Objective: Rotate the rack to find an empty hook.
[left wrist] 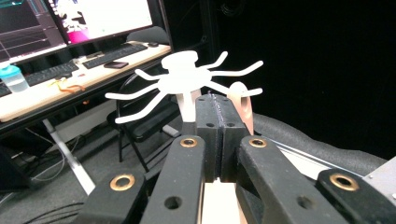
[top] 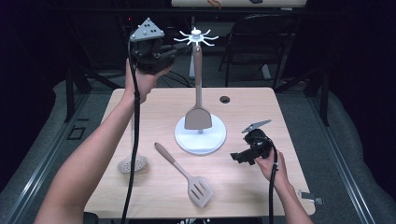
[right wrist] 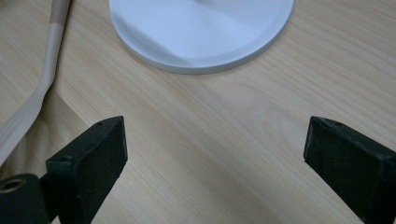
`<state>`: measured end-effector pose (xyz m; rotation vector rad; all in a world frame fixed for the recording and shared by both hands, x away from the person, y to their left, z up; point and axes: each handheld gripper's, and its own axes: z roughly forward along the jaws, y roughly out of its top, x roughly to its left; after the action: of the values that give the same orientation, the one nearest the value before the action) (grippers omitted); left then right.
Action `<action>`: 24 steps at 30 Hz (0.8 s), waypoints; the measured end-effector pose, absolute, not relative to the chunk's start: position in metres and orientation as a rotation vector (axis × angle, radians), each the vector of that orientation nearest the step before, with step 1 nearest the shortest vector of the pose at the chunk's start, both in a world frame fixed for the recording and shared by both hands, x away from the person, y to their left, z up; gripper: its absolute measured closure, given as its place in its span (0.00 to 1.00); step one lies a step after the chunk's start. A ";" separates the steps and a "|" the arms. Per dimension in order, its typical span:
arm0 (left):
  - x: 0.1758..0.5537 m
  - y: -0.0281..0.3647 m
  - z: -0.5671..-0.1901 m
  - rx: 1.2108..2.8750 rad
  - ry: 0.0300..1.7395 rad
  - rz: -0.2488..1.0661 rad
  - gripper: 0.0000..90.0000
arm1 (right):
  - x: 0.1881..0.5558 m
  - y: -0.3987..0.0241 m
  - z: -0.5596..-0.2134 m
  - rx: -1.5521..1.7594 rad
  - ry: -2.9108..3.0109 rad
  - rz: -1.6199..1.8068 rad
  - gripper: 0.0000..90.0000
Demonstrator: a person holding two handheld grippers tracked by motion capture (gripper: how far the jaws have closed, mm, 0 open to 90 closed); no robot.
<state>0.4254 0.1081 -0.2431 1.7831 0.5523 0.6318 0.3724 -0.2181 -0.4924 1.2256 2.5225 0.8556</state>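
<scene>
The left gripper point(top: 164, 55) is up high, right beside the white hook crown point(top: 196, 37) of the utensil stand point(top: 201, 135), and its jaws are pressed together with nothing visibly pinched between them. In the left gripper view the closed pads point(left wrist: 219, 135) sit just under the crown's spokes, with the looped end of the solid spatula point(top: 198, 100) hanging on a hook just to the right of them. That spatula hangs straight down along the stand's pole, its blade resting just above the round base.

By the look of it, this hang is finished and the job is a clean exit. Best to draw the closed jaws away from the crown without brushing a spoke, since a knock there could swing the handle loop off its hook or rock the whole stand.

In front of the stand's base, the slotted spatula point(top: 187, 175) lies flat on the table point(top: 243, 100), handle angled toward the base. Left of the base lies the skimmer point(top: 132, 163), partly behind the left forearm. The right gripper point(top: 239, 157) waits low, just right of the base, jaws spread wide and empty over bare wood. It seems well placed to take the slotted spatula by its handle.
</scene>
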 end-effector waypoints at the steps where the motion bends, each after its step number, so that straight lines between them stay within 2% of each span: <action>1: 0.425 0.108 -0.243 1.783 0.552 0.632 1.00 | 0.372 -0.218 -0.492 1.223 2.523 0.854 0.06; 24: 0.438 0.112 -0.242 1.786 0.604 0.639 1.00 | 0.373 -0.218 -0.493 1.215 2.538 0.858 0.06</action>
<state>0.4376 0.1124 -0.2424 1.7856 0.6045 0.6388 0.3730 -0.2175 -0.4929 1.2147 2.5381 0.8576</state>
